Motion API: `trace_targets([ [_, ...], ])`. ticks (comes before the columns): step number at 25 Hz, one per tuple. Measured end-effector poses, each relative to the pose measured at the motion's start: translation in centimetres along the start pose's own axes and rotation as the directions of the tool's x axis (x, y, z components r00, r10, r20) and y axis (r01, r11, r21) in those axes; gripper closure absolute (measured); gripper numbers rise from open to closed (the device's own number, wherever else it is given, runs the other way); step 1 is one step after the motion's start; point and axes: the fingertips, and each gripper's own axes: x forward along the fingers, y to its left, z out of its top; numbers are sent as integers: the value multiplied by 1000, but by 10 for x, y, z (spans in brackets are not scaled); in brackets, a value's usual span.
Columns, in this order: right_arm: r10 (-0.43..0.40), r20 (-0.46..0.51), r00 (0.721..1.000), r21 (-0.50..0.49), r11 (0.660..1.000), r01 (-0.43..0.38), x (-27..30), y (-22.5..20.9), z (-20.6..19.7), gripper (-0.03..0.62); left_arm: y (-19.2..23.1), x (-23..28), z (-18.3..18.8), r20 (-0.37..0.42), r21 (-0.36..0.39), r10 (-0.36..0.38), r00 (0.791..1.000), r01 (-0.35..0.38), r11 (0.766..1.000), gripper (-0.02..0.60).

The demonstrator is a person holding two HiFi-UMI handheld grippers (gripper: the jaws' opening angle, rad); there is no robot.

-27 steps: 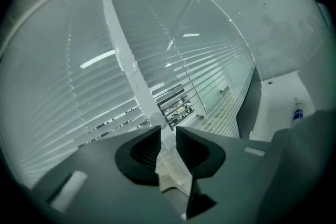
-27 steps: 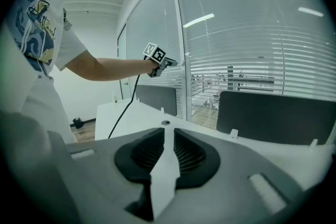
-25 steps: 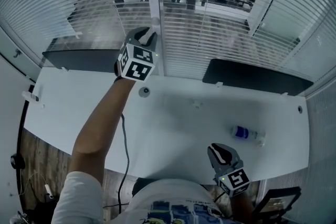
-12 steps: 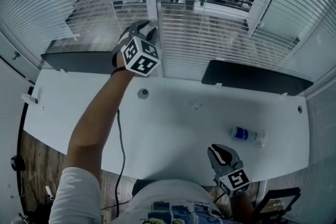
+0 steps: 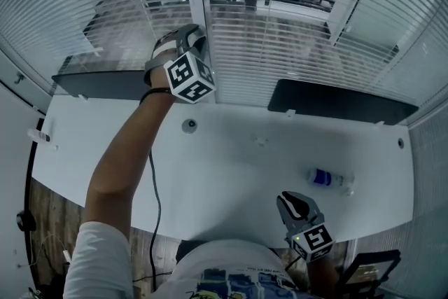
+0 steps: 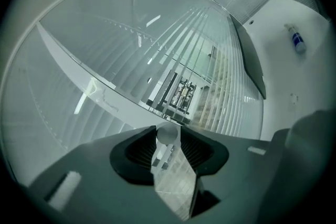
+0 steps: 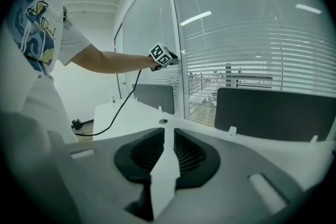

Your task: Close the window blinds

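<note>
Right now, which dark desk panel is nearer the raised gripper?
The left dark rectangular panel, beside the left gripper; the right dark panel stands farther off.

White desk (image 5: 231, 150). Black panels (image 5: 336, 101) along its far edge, white horizontal-slat blinds (image 5: 280, 45) beyond. Blue-labelled clear bottle (image 5: 329, 178) on it. Brown wood-grain floor (image 5: 42, 220) beside it.

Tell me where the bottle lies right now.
In the head view, the bottle lies at the right of the white desk, just beyond the right gripper.
</note>
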Motion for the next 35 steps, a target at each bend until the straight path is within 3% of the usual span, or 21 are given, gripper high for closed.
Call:
trace_targets([
  [6, 4, -15, 1000, 11, 1000, -3, 0, 1, -5, 551, 1, 5, -3, -15, 99, 13, 1000, -11, 995, 426],
  [10, 1, -20, 1000, 15, 1000, 0, -1, 1, -4, 551, 3, 4, -3, -10, 104, 9, 1000, -8, 995, 451],
  [16, 12, -31, 999, 16, 1000, -11, 3, 3, -5, 551, 7, 2, -3, -6, 4, 30, 1000, -30, 1000, 451],
  [20, 17, -36, 999, 9, 1000, -16, 4, 2, -4, 551, 9, 0, -5, 0, -160, 39, 999, -39, 986, 451],
  [23, 21, -35, 999, 0, 1000, -21, 4, 1, -2, 551, 14, -3, -6, 13, -330, 42, 999, -35, 943, 453],
  [26, 23, -37, 999, -4, 1000, -23, 5, 3, 0, 551, 16, -5, -11, 27, -481, 34, 999, -17, 877, 453],
  [28, 21, -29, 999, -8, 1000, -21, 7, 3, 2, 551, 19, -7, -14, 34, -550, 33, 999, -9, 835, 453],
  [31, 23, -29, 999, 3, 1000, -23, 7, 3, 1, 551, 21, -10, -14, 41, -610, 36, 999, -4, 793, 453],
  [33, 22, -29, 999, 1, 1000, -22, 8, 2, 0, 551, 23, -10, -15, 54, -672, 37, 998, 9, 741, 453],
  [35, 21, -30, 999, 1, 1000, -21, 9, 0, 0, 551, 24, -10, -15, 70, -738, 40, 997, 24, 675, 453],
])
